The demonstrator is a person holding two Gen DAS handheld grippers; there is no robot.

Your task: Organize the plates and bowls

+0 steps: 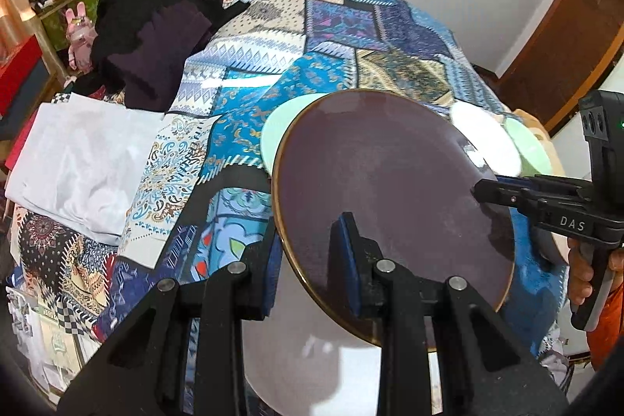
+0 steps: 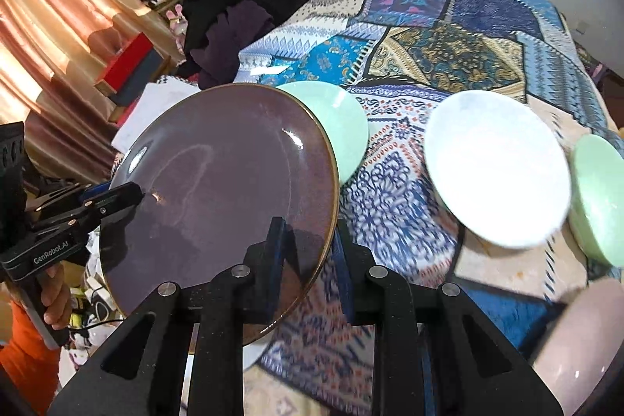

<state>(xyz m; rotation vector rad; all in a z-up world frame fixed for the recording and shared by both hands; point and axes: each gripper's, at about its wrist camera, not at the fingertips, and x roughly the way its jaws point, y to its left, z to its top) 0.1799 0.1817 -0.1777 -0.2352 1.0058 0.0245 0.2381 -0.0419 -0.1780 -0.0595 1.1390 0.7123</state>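
The patchwork bedspread (image 2: 448,38) serves as the work surface, and most of the crockery on it looks unsorted. A dark purple plate (image 2: 218,182) with a thin gold rim, the biggest piece in sight, is tilted and held up off the cloth between both tools. The left gripper (image 1: 312,240) pinches its rim on one side, one blue pad on the face and the other behind, and the right gripper (image 2: 308,252) clamps the opposite edge the same way, its jaws nearly pressed together on the thin rim. Under the plate a pale, whitish dish (image 1: 312,357) shows, though what it is cannot be told. Next in size, a white bowl (image 2: 495,166) sits apart on the cloth, with a mint green plate (image 2: 343,123) just behind the lifted plate and a smaller green bowl (image 2: 600,201) just beside the white one. A pinkish dish (image 2: 581,338) peeks in at the near right corner. By my reading, sorting is at an early stage: one plate is in transit and nothing shows as a finished stack
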